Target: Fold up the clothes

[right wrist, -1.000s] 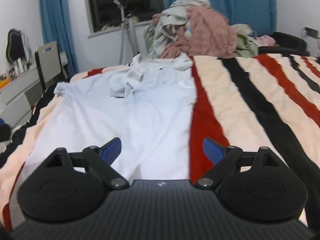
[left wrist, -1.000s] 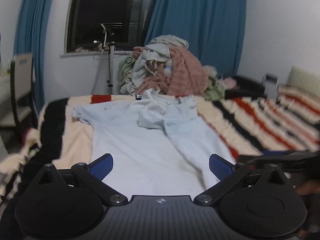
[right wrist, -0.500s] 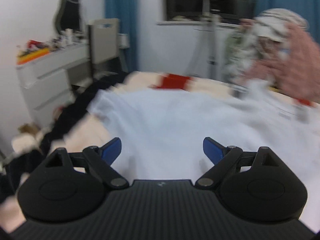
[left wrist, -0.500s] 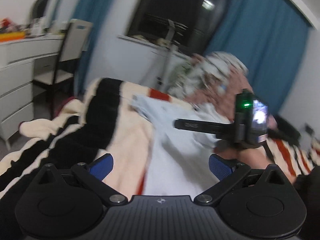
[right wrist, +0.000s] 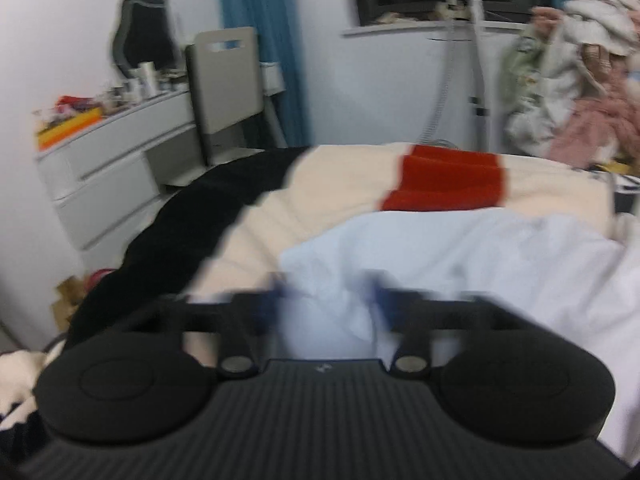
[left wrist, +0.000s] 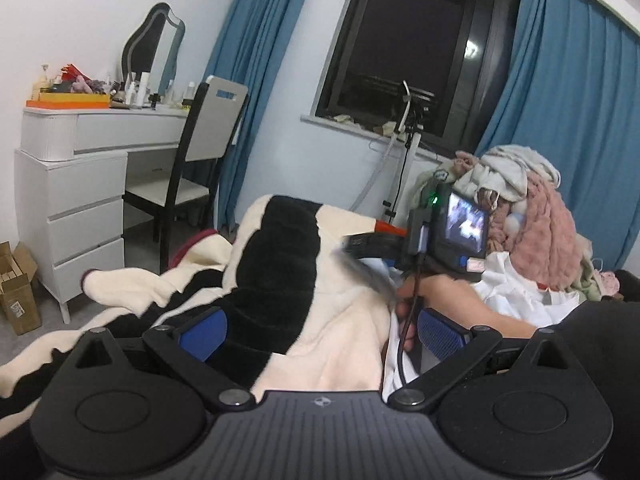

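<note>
A pale blue shirt (right wrist: 460, 256) lies spread on the striped blanket (right wrist: 344, 184) on the bed. My right gripper (right wrist: 326, 300) is at the shirt's left sleeve, its blue pads blurred and partly closed around a bunch of sleeve cloth. In the left wrist view the right gripper (left wrist: 372, 276) and the hand holding it reach leftward over the shirt's edge (left wrist: 394, 364). My left gripper (left wrist: 320, 332) is open and empty, hovering over the blanket (left wrist: 280, 280) beside the shirt.
A pile of clothes (left wrist: 528, 224) sits at the far end of the bed. A white dresser (left wrist: 68, 184) with a chair (left wrist: 192, 172) stands to the left. A cardboard box (left wrist: 18, 284) is on the floor. A stand (left wrist: 404, 160) is by the window.
Both grippers have swung left towards the shirt's left sleeve. The right gripper's jaws have narrowed around the sleeve cloth. The left gripper stays open.
</note>
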The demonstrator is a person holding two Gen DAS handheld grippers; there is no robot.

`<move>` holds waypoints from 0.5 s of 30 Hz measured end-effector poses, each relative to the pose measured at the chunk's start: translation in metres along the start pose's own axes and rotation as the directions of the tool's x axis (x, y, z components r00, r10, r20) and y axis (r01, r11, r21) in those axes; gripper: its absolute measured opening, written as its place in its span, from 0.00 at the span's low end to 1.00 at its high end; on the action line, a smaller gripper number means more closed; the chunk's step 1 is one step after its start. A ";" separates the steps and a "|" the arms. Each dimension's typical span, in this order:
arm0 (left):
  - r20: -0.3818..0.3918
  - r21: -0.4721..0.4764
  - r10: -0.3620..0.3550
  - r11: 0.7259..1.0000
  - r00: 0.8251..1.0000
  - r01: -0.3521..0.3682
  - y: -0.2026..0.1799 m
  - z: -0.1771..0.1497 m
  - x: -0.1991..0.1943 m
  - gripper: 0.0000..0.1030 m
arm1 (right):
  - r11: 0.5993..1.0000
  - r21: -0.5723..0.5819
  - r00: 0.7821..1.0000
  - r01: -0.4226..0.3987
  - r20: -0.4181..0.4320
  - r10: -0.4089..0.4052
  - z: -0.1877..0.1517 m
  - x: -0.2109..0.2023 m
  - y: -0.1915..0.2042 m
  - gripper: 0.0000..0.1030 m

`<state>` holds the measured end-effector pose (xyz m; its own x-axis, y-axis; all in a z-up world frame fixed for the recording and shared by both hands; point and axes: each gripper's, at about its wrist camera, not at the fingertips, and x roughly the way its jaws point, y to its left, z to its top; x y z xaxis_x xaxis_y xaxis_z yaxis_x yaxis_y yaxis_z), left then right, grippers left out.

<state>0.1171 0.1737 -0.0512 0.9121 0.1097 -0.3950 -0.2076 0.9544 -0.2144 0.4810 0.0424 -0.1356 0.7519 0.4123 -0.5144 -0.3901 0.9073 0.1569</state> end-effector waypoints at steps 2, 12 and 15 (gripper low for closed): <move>-0.003 0.035 0.048 0.998 0.999 -0.048 -0.003 -0.001 0.010 0.99 | 1.000 0.018 1.000 0.015 0.007 -0.015 0.003 -0.009 -0.006 0.11; -0.005 -0.054 -0.013 0.998 1.000 0.012 0.001 0.005 -0.006 0.99 | 0.986 0.085 0.938 0.140 0.308 -0.160 0.037 -0.147 -0.069 0.09; -0.009 -0.032 -0.058 0.998 0.998 0.058 -0.015 -0.001 -0.021 0.99 | 0.971 0.158 0.905 0.180 0.361 -0.227 0.035 -0.187 -0.109 0.09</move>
<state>0.1005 0.1566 -0.0404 0.9195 0.0517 -0.3896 -0.1657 0.9499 -0.2651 0.4012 -0.1308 -0.0273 0.9605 0.1972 -0.1964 -0.1593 0.9681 0.1934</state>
